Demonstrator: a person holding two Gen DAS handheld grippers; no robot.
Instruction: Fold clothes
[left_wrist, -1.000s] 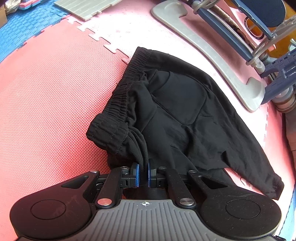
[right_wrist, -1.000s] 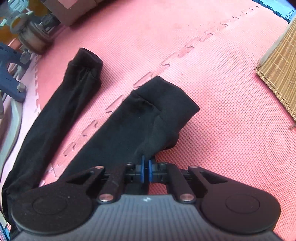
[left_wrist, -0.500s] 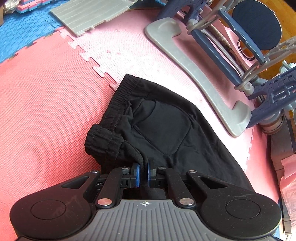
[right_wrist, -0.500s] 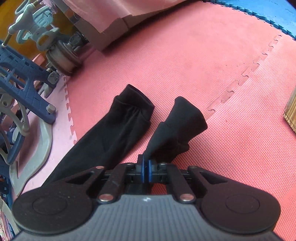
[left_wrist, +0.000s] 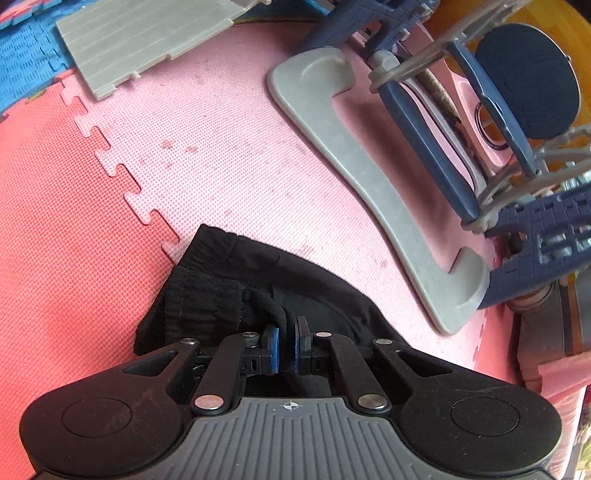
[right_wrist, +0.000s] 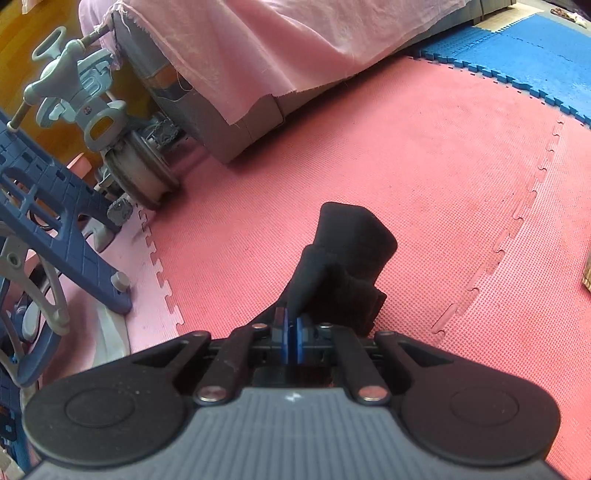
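A pair of black trousers (left_wrist: 295, 280) lies on the foam floor mat, its ribbed elastic waistband (left_wrist: 199, 302) bunched up just ahead of my left gripper (left_wrist: 286, 341). That gripper is shut on a pinch of the waist fabric between its blue pads. In the right wrist view, a black trouser leg cuff (right_wrist: 351, 236) sticks up ahead of my right gripper (right_wrist: 290, 332), which is shut on the leg fabric. The rest of the trousers is hidden under both gripper bodies.
A grey and blue plastic rocking toy (left_wrist: 388, 177) stands on the pink mat (left_wrist: 221, 140) to the right of the trousers. A grey ridged panel (left_wrist: 147, 40) lies at the back. A pink cloth-covered sofa (right_wrist: 258, 55) and a wheeled toy (right_wrist: 136, 166) stand beyond the red mat (right_wrist: 424, 166).
Both grippers have pulled back over the trousers, still holding fabric. Much less of the garment shows now. The second trouser leg has dropped out of the right wrist view.
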